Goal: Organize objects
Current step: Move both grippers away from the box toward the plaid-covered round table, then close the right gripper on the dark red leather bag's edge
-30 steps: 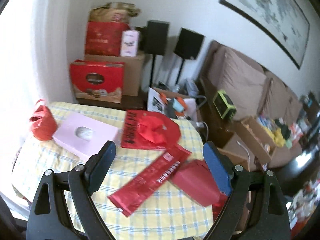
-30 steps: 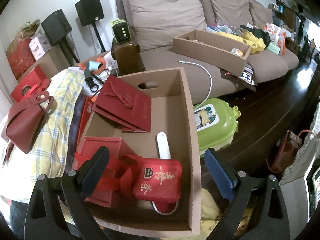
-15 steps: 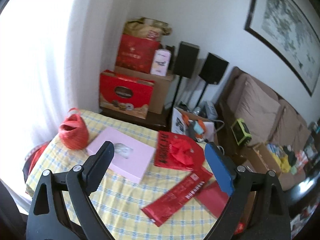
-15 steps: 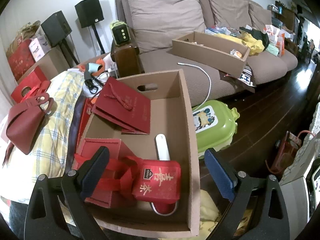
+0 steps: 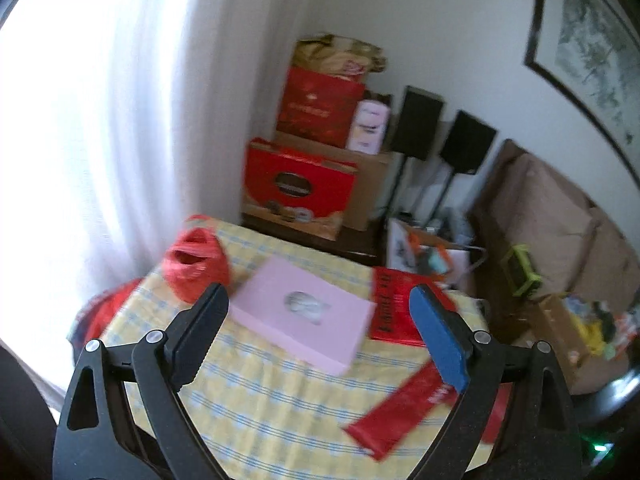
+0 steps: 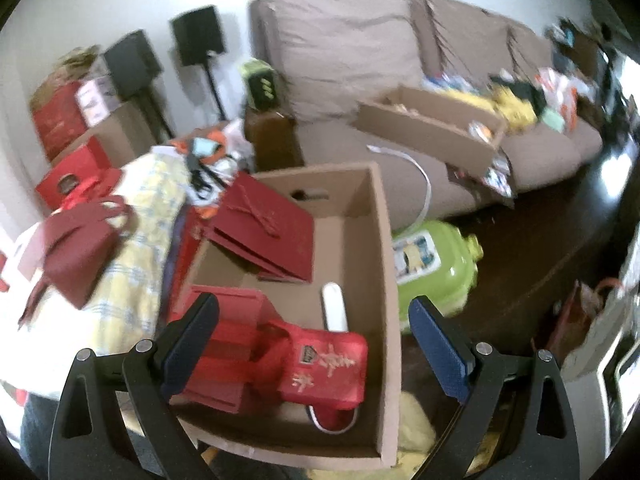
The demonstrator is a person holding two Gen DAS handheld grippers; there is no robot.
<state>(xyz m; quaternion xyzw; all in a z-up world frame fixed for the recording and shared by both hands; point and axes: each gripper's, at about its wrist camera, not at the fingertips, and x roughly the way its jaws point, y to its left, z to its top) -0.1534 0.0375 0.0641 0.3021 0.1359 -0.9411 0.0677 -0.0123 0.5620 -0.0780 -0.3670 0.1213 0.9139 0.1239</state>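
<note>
My left tool (image 5: 318,334) hangs above the desk (image 5: 256,412), which wears a yellow-and-blue checked cloth; its jaws are spread wide and nothing is between them. Framed by the jaws, the flat pink rectangular box (image 5: 302,314) lies on the cloth. To its left stands a red woven net bag (image 5: 196,268), near the desk's far-left edge beside the white curtain (image 5: 100,140). To the box's right lies a flat red printed packet (image 5: 394,308), partly hidden by the blue pad, and a long narrow red packet (image 5: 400,412) lies slantwise toward the near-right edge. Behind the desk, stacked red gift cartons (image 5: 298,186) sit against brown cardboard, with two black speakers on stands (image 5: 444,136) beside them. My right tool (image 6: 314,346) hangs released, jaws wide and empty, over an open brown cardboard box (image 6: 384,256). Inside it lie a dark red paper gift bag with cord handles (image 6: 266,232) leaning at the far-left corner, a bright red fabric bag with gold characters (image 6: 326,368) at the near end, a red box (image 6: 230,340) beside it, partly behind the left pad, and a slim white oblong object (image 6: 334,312). Left of the box, a maroon handbag (image 6: 80,248) rests on the checked cloth. Right of the box, a lime-green plastic container (image 6: 436,264) lies on the dark floor, before the taupe sofa (image 6: 400,64). The views are blurred.
</note>
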